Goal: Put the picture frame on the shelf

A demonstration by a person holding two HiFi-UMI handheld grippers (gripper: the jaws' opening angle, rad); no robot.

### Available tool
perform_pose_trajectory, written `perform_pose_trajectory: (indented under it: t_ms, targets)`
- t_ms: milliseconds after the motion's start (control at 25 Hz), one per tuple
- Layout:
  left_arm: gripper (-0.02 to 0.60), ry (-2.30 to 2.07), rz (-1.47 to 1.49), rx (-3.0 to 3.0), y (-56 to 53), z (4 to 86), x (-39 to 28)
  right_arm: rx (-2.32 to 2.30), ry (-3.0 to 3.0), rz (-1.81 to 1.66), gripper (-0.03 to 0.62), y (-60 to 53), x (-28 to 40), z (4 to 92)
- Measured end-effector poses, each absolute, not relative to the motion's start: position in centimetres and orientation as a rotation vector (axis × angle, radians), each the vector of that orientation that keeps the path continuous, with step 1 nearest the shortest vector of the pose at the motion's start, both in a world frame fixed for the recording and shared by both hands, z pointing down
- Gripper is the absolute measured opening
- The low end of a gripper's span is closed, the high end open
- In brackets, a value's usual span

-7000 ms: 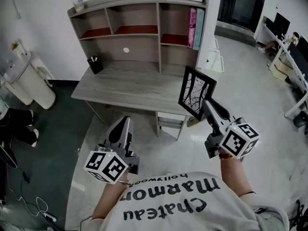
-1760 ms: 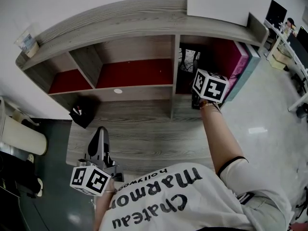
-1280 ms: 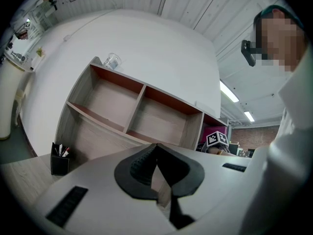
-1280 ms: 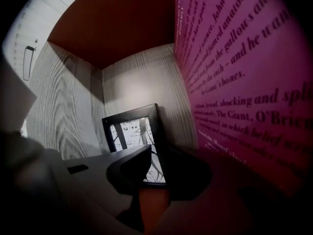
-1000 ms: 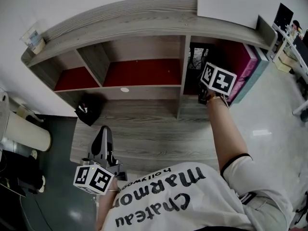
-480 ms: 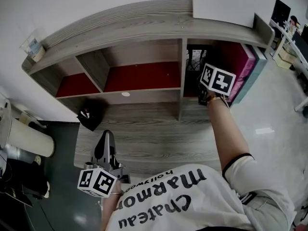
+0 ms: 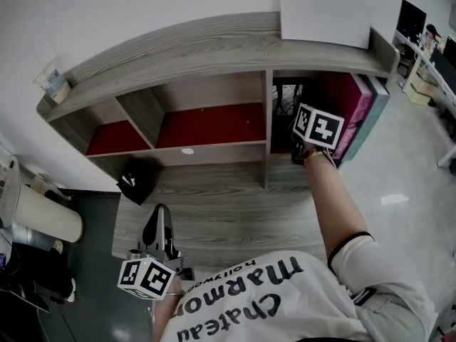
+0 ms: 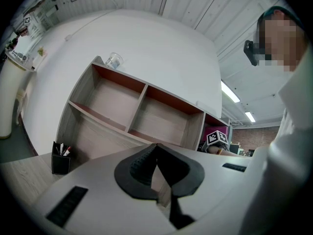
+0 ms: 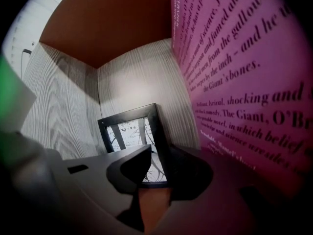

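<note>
The black picture frame (image 9: 128, 131) with a branch print stands upright in the shelf's right compartment (image 7: 285, 95), leaning on the back wall. My right gripper (image 9: 159, 153) reaches into that compartment, its jaws closed on the frame's right edge near the bottom corner. In the head view its marker cube (image 7: 318, 127) hides the jaws. My left gripper (image 7: 158, 218) hovers low over the desk's front edge, jaws together and empty (image 8: 156, 148).
A magenta book (image 7: 356, 109) fills the compartment's right side, a teal one (image 7: 375, 105) beside it. On the desk (image 7: 228, 205) a black pen holder (image 7: 134, 182) stands at the left. A white board (image 7: 320, 20) and a cup (image 7: 54, 80) sit on the shelf top.
Since the earliest frame the right gripper has carried the frame from in front of the desk into the right compartment. Over the last second neither gripper moved.
</note>
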State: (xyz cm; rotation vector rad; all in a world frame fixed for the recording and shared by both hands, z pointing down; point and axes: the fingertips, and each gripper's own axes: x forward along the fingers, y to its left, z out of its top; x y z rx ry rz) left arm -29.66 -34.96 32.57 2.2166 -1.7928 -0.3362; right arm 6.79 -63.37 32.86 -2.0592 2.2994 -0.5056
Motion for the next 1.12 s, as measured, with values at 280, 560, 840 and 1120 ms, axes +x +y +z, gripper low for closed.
perform_pose_trajectory:
  t_ms: [280,560,840,1120]
  targets:
    - [0.017,-1.793,-0.338,2.196,-34.7,33.2,-30.0,-2.073,2.299,-0.498,0.101,-63.1,7.0,33.2]
    - [0.017,-1.82,-0.373,2.206,-34.7,32.1,-30.9,-2.043,2.3,-0.5,0.103,-63.4,6.4,32.6]
    - [0.017,-1.799,-0.359,2.218,-34.8,32.2,-30.5,-2.055,2.334,-0.511,0.152,-63.3,6.0,33.2]
    - [0.017,-1.788,-0.364,2.222,-34.9,32.5,-30.6,-2.064,2.334,-0.525,0.173,-63.2,5.9,33.3]
